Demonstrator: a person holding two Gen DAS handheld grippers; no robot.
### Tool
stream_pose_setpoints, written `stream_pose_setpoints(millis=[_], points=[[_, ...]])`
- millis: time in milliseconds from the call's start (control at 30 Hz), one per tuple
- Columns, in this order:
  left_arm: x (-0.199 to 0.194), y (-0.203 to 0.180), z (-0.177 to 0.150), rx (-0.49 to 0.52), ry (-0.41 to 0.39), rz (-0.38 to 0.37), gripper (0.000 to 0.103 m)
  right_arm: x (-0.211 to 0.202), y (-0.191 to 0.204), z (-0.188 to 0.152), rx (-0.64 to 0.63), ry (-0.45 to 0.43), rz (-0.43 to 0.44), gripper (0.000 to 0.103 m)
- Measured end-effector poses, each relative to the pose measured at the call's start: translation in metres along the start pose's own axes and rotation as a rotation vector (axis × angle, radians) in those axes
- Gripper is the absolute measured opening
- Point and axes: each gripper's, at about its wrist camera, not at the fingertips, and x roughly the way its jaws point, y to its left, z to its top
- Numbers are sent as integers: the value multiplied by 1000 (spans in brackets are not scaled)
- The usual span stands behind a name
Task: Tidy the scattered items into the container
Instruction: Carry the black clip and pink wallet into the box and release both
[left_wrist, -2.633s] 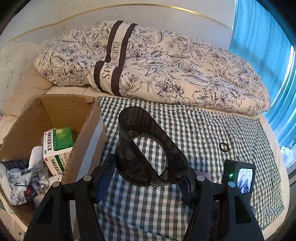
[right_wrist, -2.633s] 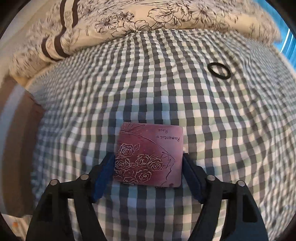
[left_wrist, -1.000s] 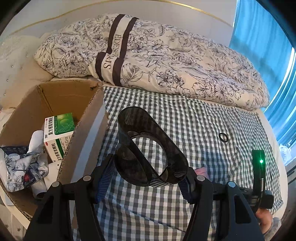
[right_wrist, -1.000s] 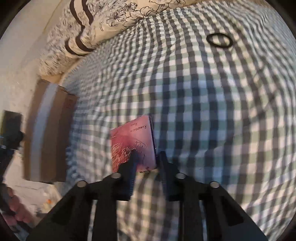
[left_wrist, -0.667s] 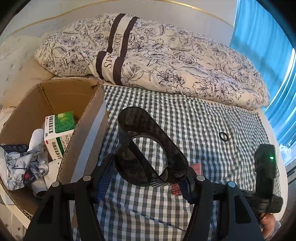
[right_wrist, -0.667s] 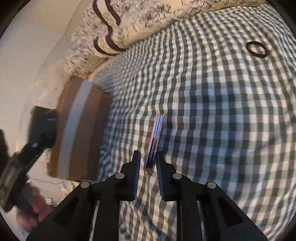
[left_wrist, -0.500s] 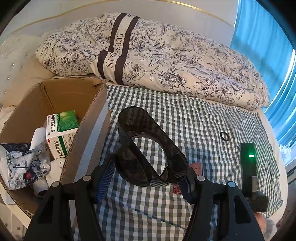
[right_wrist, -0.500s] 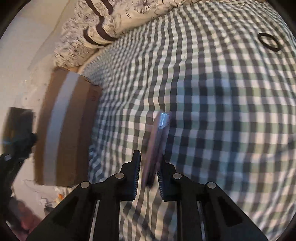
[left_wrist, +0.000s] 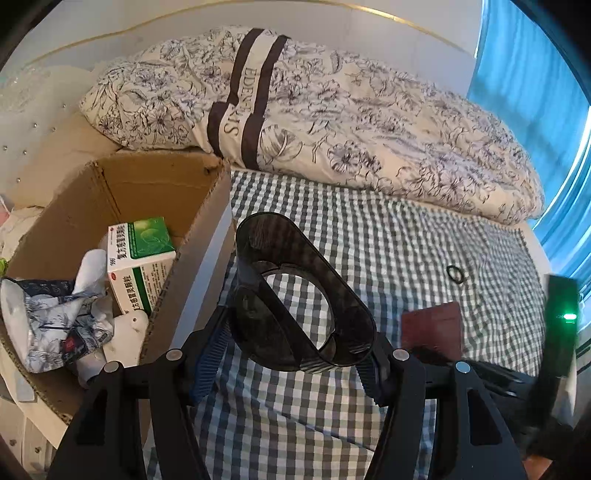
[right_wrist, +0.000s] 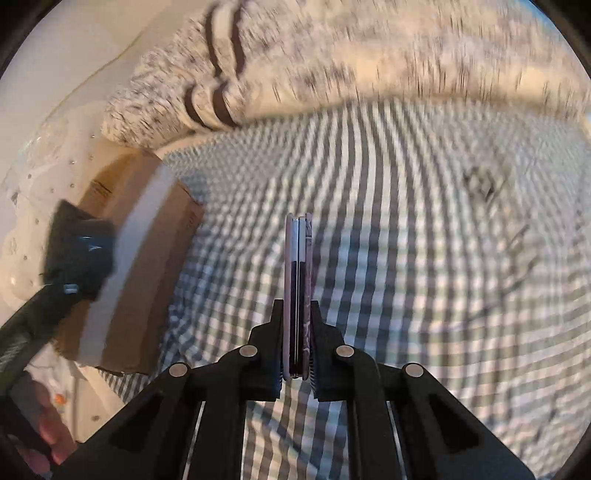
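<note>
The right gripper was clamped on a thin pink card wallet held edge-on above the green checked bedsheet. The left gripper gripped a dark plastic scoop-shaped holder beside the open cardboard box.

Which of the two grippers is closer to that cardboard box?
Left. The left gripper, holding a dark curved holder, sits right beside the cardboard box. The right gripper, clamping a pink booklet, is farther out over the bed.
</note>
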Motion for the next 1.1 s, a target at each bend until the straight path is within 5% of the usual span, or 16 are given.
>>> stream_pose_setpoints(millis=[167, 333, 567, 833, 867, 900, 933, 967, 1100], points=[[-37, 13, 13, -16, -72, 0, 64, -73, 55, 18, -124, -122, 37, 10], [-85, 47, 36, 6, -144, 35, 64, -85, 128, 40, -181, -144, 133, 10], [-105, 127, 47, -61, -168, 126, 64, -30, 200, 64, -202, -49, 251, 10], [-40, 179, 32, -133, -52, 209, 64, 33, 231, 69, -247, 24, 192, 12], [-33, 184, 31, -145, -39, 208, 66, 32, 231, 69, -250, 0, 178, 17], [-26, 187, 30, -158, -25, 216, 70, 30, 231, 70, -251, -17, 164, 35], [-21, 190, 30, -172, -13, 232, 80, 26, 229, 73, -247, -38, 154, 74], [-18, 193, 31, -186, -4, 257, 97, 19, 225, 75, -230, -80, 155, 89], [-23, 192, 37, -218, -41, 282, 102, -5, 208, 89, -181, -168, 158, 95]])
